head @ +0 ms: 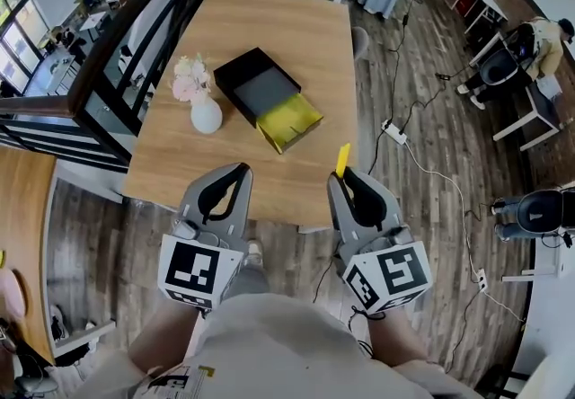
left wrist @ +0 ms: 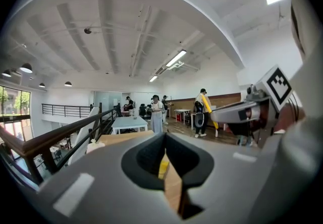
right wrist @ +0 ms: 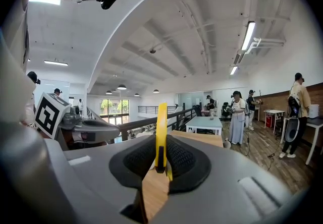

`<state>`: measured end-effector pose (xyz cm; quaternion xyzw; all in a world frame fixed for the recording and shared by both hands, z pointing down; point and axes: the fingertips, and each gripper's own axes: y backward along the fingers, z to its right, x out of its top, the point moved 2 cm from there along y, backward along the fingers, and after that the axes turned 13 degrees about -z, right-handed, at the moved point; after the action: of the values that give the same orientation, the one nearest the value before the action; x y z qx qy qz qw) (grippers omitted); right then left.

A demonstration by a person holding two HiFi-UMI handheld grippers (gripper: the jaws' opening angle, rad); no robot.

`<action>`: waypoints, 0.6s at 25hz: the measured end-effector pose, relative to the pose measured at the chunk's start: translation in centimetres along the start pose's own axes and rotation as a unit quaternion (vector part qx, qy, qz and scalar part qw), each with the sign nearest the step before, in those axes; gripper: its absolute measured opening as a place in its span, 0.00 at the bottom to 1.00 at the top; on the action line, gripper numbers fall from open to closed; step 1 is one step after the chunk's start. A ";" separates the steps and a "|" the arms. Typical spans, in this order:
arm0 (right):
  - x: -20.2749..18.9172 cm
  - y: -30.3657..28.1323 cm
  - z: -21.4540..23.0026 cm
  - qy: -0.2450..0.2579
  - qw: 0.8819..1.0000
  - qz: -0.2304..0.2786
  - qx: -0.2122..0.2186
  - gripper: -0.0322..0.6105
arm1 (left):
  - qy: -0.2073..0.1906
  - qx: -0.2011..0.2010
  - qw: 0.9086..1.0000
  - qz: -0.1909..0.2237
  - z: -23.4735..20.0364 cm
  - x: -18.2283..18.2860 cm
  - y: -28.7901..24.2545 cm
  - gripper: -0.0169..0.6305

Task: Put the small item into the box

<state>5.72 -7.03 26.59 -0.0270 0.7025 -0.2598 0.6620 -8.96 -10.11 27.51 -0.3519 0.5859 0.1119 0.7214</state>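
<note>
A black box (head: 256, 83) lies on the wooden table (head: 296, 38), its yellow inner tray (head: 289, 123) slid out toward me. My right gripper (head: 342, 176) hovers over the table's near edge, right of the tray, shut on a small flat yellow item (head: 342, 159) that sticks up from its tips. In the right gripper view the yellow item (right wrist: 161, 127) stands upright between the pads of my right gripper (right wrist: 160, 145). My left gripper (head: 239, 172) is at the near edge too, left of the tray. It is shut with nothing in it, as the left gripper view (left wrist: 165, 138) confirms.
A white vase of pale flowers (head: 203, 105) stands just left of the box. A dark railing (head: 135, 38) runs along the table's left side. A power strip with cables (head: 393, 132) lies on the floor to the right. People stand by a far table (right wrist: 204, 123).
</note>
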 end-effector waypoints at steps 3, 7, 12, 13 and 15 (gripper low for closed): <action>1.2 -3.2 0.3 -0.001 1.000 -0.004 -0.005 0.15 | 0.005 -0.009 1.000 -0.006 -2.5 0.4 -2.1 0.03; 2.5 -7.0 0.9 -0.005 1.000 -0.008 -0.011 0.15 | 0.007 -0.022 1.000 -0.011 -5.1 0.7 -4.8 0.03; 3.6 -9.9 1.7 -0.011 1.000 -0.012 -0.019 0.15 | 0.005 -0.030 0.999 -0.010 -7.6 1.2 -7.0 0.03; 3.9 -10.3 1.9 -0.011 1.000 -0.013 -0.021 0.15 | 0.005 -0.031 0.999 -0.011 -7.9 1.4 -7.3 0.03; 4.3 -10.9 2.2 -0.012 1.000 -0.013 -0.024 0.15 | 0.005 -0.034 0.999 -0.013 -8.5 1.5 -7.9 0.03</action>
<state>3.93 -18.82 27.10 -0.0550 0.7000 -0.2507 0.6665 -10.49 -21.66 28.60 -0.3842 0.5807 0.1205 0.7075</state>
